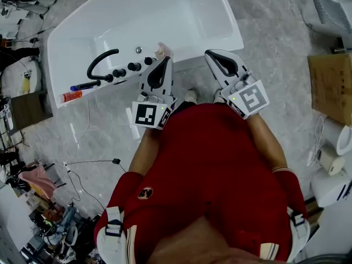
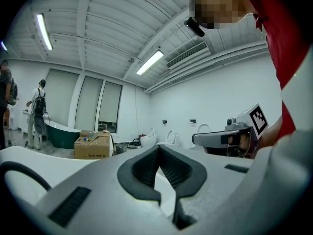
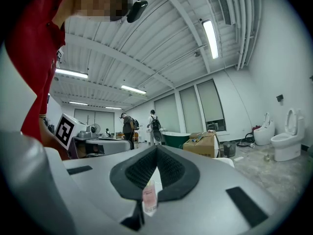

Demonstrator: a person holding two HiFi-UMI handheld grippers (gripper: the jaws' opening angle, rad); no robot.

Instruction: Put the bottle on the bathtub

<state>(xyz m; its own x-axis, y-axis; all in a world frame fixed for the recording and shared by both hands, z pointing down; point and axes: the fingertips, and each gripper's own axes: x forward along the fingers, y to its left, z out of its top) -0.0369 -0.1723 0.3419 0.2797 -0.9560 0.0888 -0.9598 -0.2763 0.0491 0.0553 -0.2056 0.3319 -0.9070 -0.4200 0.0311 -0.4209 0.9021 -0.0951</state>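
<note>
White bathtub [image 1: 58, 65] fills upper left of head view, basin showing only bare white. On its near rim: black hose [image 1: 102, 59], row of black knobs [image 1: 126, 69], blue pen [image 1: 83, 85] and red tube [image 1: 70, 96] lying flat toward the lower left corner of the rim. Bottle [image 1: 161, 50], small and pinkish, stands on that rim at top center of head view, just right of the knobs and just beside the tip of the left gripper [image 1: 165, 59]; cannot tell if they touch. Long axis vertical, top facing up at the camera. Right gripper view shows the same bottle [image 3: 149, 196] upright through the slit low between the jaws, pale cap on top, beyond the jaws and not gripped. Left gripper [image 2: 157, 148] jaws closed tip to tip, nothing between. Right gripper [image 3: 156, 148] jaws closed the same way, nothing clamped; in head view it [image 1: 212, 54] sits right of center, apart from the bottle. Cardboard box [image 2: 93, 146] on the floor at left of left gripper view, small items on top.
</note>
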